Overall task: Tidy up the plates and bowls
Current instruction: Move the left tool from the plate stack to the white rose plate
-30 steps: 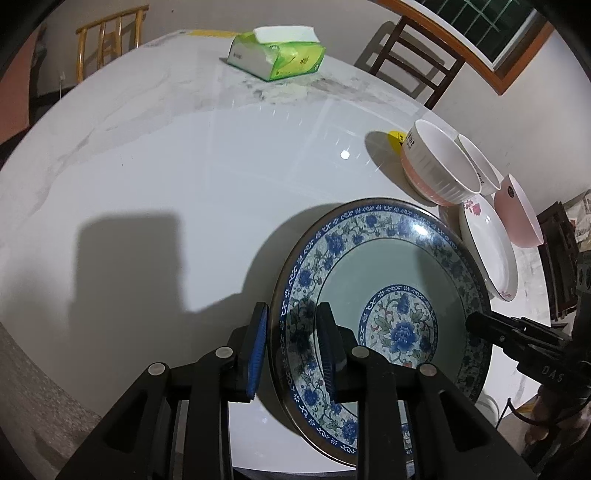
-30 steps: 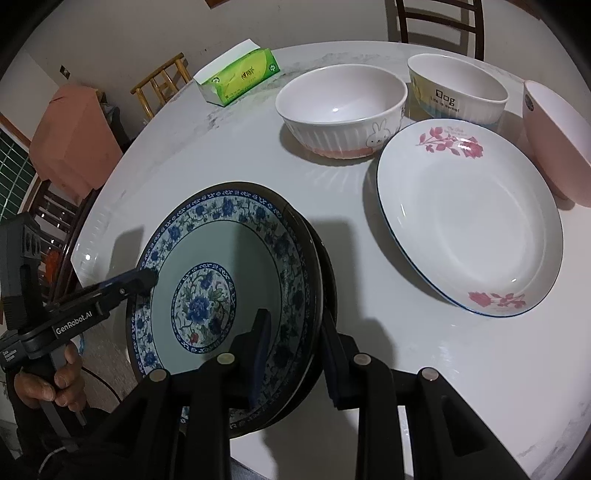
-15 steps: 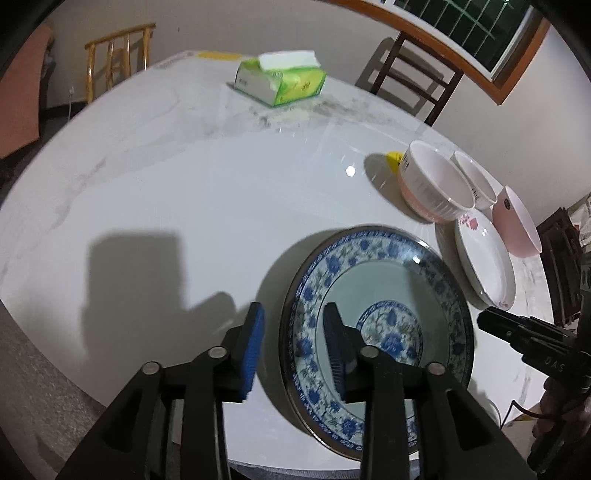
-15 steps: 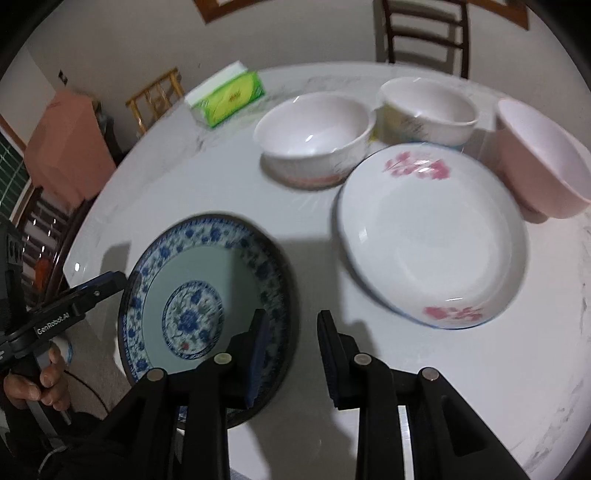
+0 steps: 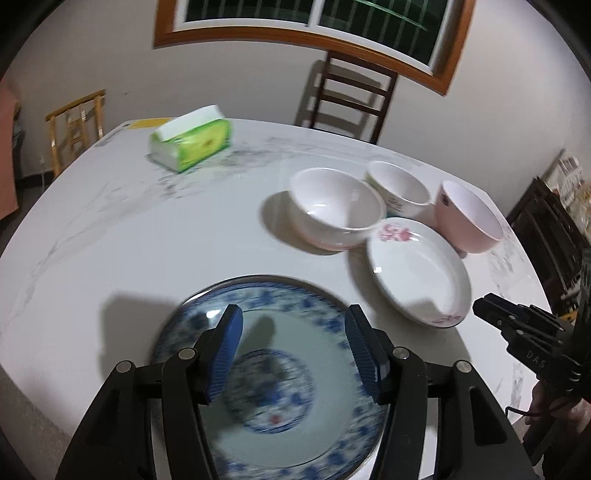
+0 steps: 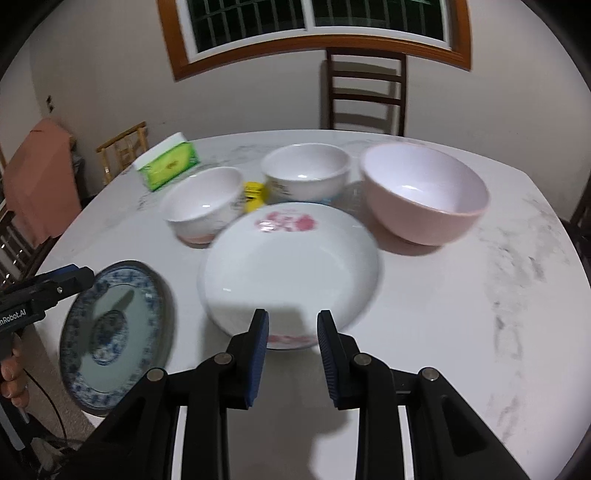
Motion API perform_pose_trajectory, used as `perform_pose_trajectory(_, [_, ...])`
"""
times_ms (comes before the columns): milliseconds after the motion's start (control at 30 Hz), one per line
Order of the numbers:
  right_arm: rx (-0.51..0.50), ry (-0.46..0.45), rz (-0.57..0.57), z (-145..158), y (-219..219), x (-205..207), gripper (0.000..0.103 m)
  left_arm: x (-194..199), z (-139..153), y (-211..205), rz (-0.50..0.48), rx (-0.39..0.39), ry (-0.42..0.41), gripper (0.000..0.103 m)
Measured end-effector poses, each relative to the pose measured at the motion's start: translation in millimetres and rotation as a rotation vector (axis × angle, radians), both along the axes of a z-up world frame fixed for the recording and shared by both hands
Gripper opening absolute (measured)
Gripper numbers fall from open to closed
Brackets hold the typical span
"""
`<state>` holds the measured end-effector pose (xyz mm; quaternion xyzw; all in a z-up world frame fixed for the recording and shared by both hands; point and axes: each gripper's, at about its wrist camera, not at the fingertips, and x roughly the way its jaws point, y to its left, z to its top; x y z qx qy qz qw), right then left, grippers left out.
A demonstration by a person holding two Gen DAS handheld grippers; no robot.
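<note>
White marble counter [image 6: 461, 314] under a dark window carries everything. I judge I'm between items: the blue-patterned plate [image 5: 280, 398] lies flat at the near edge, and the rose plate [image 6: 291, 273] looks next — it wants a rim grip and a lift onto the blue one. My left tool [image 5: 291, 354] hangs above the blue plate, jaws opening, gripping nothing. My right tool [image 6: 291, 358] — jaws narrowly parted, empty — points at the rose plate's near rim.

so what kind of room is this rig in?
Likely a home dining room: a round marble-look table with bowls and plates, wooden chairs around it, a tissue pack, and a wood-framed barred window.
</note>
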<state>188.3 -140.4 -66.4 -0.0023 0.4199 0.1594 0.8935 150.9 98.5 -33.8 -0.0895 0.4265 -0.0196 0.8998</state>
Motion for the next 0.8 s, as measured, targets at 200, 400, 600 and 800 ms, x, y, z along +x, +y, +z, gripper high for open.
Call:
perform_pose_trajectory(200, [0.020,0.042,-0.026,-11,-31,21,0.028,28,-4,-38,-0.043,-0.033,0.013,0.054])
perform_pose_trajectory(400, [0.044,0.068,-0.035,-22,-45,46,0.028,54,-10,-61,-0.042,-0.026,0.042,0.054])
perform_pose_trajectory(600, [0.030,0.080,-0.010,-32,-44,69,0.028,77,-23,-73,-0.028,-0.013,0.077,0.053])
perform_pose_trajectory(800, [0.029,0.118,-0.012,-46,-42,88,0.028,95,-40,-84,-0.024,-0.017,0.141,0.053])
